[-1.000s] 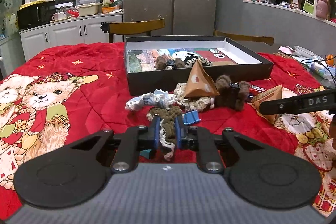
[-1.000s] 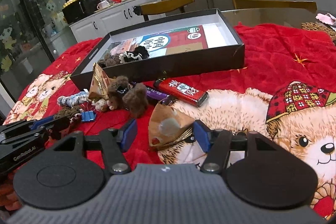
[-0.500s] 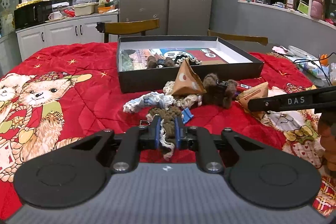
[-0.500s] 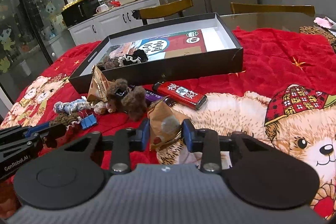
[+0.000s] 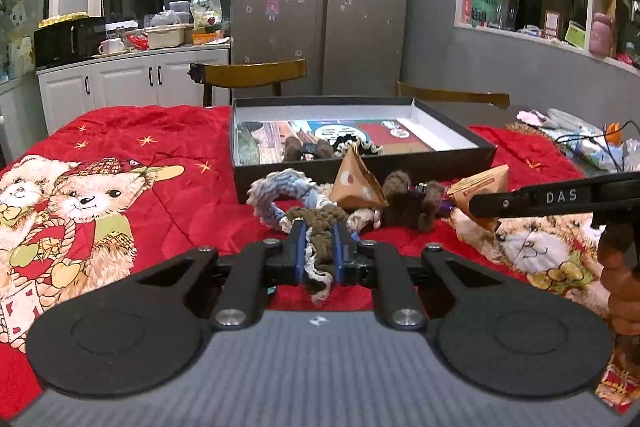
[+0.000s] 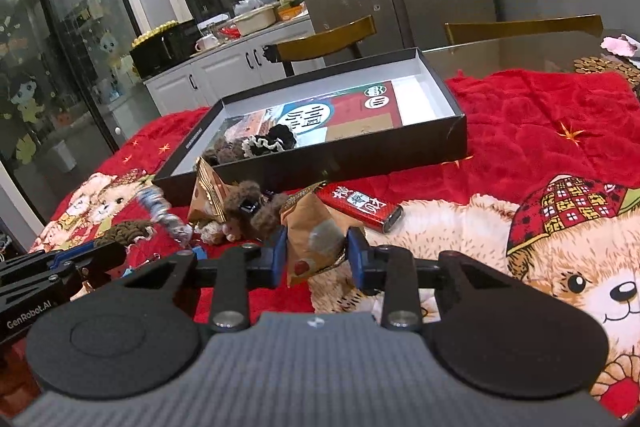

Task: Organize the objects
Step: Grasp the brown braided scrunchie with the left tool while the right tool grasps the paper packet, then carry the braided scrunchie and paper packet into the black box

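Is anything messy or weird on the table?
Yes. Scrunchies, a paper packet and a red lighter lie jumbled on the blanket, outside the box.

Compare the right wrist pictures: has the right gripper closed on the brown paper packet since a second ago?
Yes. The right gripper has narrowed inward until both pads press the brown paper packet; the red lighter beside it lies apart, untouched.
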Available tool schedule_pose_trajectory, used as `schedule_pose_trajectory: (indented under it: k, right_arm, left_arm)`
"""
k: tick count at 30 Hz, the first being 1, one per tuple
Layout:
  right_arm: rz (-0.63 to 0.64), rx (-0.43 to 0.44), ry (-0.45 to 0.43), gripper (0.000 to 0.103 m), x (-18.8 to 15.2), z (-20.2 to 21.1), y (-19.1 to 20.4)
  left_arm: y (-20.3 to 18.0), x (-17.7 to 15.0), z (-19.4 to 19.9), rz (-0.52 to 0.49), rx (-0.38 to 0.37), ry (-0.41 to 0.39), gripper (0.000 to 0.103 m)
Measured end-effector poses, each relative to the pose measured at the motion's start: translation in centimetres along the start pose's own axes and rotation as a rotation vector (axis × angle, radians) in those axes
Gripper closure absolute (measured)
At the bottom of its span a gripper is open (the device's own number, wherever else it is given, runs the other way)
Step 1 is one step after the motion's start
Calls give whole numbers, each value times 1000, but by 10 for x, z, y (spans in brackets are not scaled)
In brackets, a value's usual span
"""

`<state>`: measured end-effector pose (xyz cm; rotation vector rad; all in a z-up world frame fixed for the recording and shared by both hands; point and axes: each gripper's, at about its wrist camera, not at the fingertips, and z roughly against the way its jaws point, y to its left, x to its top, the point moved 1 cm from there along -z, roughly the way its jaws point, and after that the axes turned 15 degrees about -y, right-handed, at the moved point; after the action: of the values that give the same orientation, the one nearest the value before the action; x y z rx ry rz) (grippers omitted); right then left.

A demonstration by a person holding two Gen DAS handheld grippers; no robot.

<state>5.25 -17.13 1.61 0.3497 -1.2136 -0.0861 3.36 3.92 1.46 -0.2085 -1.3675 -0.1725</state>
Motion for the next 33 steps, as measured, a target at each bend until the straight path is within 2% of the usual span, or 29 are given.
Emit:
schedule_pose_trajectory:
  k: [7,20,27,33]
  right_arm:
    - [-15,11,-20,67,4,4,-1]
    - [-53,51,-49,67,17,9,1]
    - [-77,69,-76,67,42,14,6]
    - [-67,55,-98,67,72,14,10]
  left_arm:
    - [-1,6,9,-3,-4,-31,86]
    - [-2,19,12,-3,36,-81,86]
    - [-2,39,3,35,25,-76,86]
    - [-15,64,-4,18,4,-108,86]
